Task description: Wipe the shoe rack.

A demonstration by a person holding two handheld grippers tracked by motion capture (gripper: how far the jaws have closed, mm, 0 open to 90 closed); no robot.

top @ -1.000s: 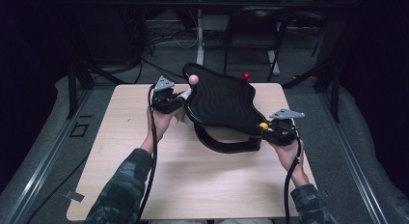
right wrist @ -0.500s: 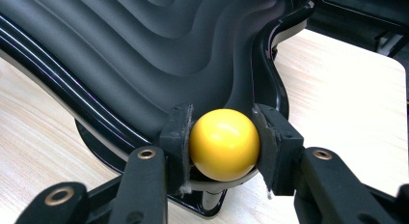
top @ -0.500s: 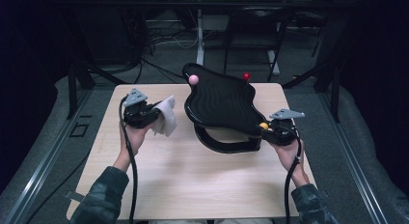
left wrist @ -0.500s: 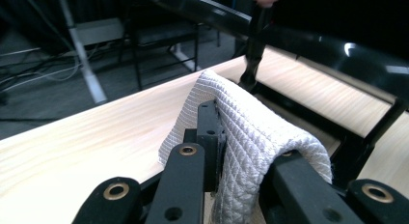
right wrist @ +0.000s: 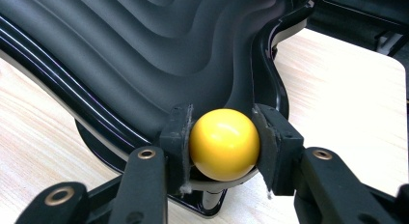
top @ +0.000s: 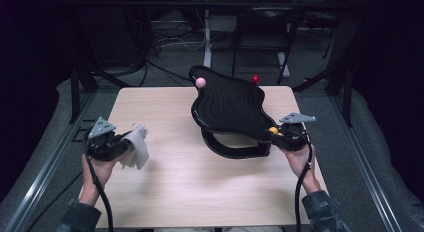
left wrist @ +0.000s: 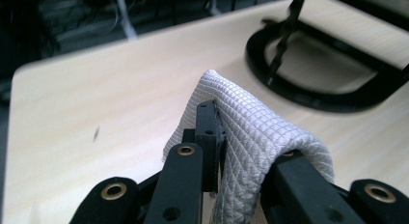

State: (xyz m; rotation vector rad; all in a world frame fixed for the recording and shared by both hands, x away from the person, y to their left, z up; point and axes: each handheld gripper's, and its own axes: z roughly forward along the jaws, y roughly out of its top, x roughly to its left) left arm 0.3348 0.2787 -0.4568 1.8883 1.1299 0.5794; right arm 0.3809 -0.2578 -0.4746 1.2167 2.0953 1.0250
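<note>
left gripper (top: pixel 120 146): we have carried the cloth (top: pixel 137 148) off the tray (top: pixel 227 107), jaws pinching it | right gripper (top: pixel 285 136): jaws clamp yellow ball (right wrist: pixel 224 144) | wiping looks finished

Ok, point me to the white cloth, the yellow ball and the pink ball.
white cloth (left wrist: pixel 260 137), left gripper view, on the fold draped over the jaws
yellow ball (right wrist: pixel 224 144), right gripper view, on its front face
pink ball (top: pixel 200 82), high view, on its top
</note>
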